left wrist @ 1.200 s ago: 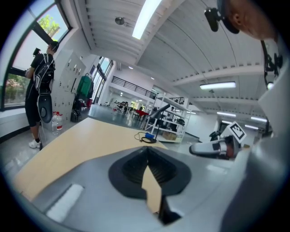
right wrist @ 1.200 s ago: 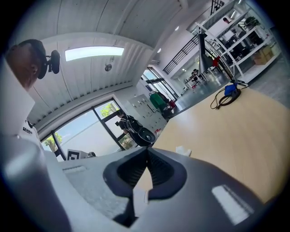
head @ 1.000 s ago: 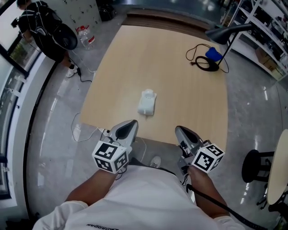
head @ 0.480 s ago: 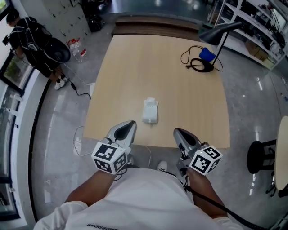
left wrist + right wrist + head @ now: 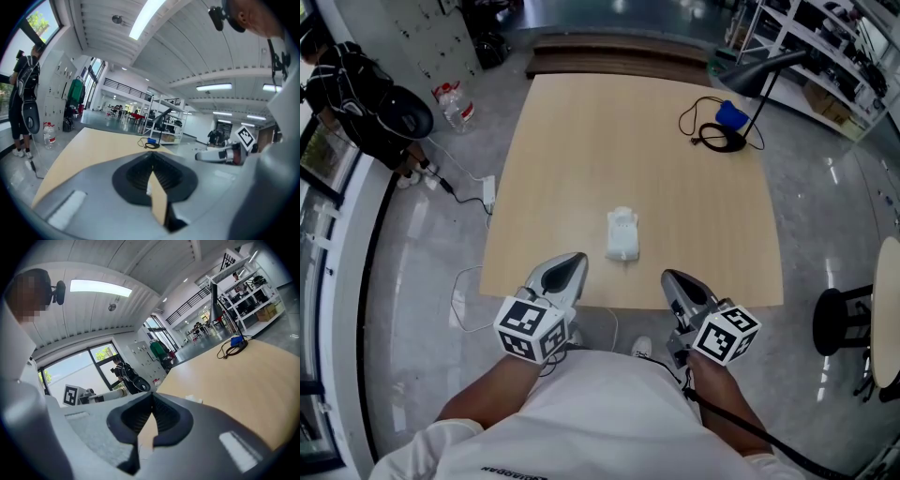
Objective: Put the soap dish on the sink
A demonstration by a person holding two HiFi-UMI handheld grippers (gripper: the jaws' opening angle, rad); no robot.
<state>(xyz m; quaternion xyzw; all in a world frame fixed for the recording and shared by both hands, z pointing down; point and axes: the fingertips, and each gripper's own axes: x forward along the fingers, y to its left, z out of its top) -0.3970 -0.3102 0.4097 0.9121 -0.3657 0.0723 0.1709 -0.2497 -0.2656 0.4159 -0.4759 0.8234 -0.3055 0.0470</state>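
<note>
Pale wooden table (image 5: 637, 131) on glossy grey floor (image 5: 422, 244), white item (image 5: 623, 234) near its edge; left tool (image 5: 577, 256), right tool (image 5: 668, 276) closed, empty.

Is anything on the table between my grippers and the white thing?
Nothing visible. Only bare table lies between the left gripper, the right gripper and the white thing; the lamp stands at the far right corner.

My table from above
The soap dish (image 5: 623, 235) lies on the table (image 5: 581, 150) near my edge, ahead of and between my left gripper (image 5: 577, 256) and right gripper (image 5: 668, 276). The lamp (image 5: 759, 71) stands far right.
</note>
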